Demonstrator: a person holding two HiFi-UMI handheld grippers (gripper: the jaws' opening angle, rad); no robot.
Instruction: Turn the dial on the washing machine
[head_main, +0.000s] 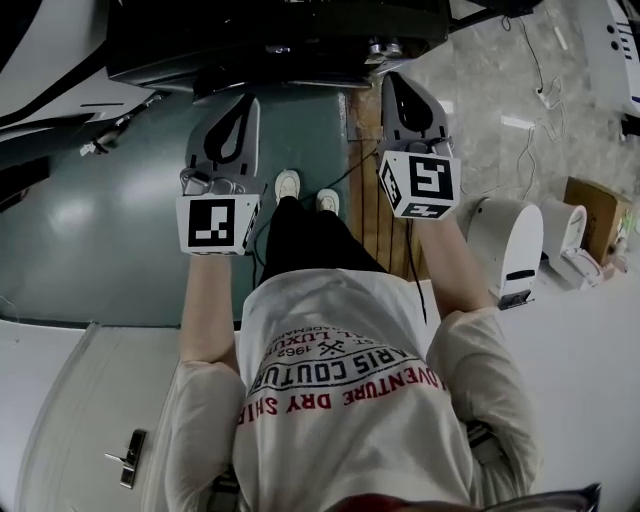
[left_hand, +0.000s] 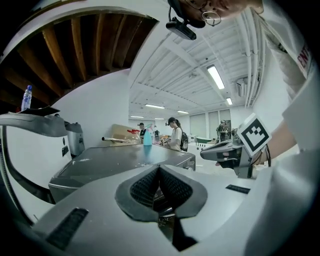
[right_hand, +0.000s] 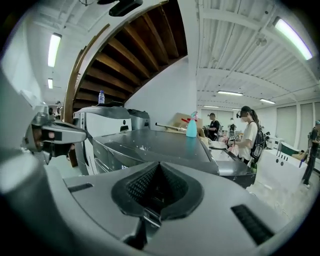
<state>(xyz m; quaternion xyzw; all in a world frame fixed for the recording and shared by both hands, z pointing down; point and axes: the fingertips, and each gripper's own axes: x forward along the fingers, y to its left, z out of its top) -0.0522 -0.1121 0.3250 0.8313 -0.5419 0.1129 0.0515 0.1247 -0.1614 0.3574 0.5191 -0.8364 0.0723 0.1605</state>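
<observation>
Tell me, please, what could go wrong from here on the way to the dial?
Both the left gripper and the right gripper are shut and empty; they might shove the dial rather than grasp it.
A thin cable crosses the floor beside the person's shoes; a step forward may snag it.
A blue spray bottle stands on the washing machine; a wide swing could topple it.
</observation>
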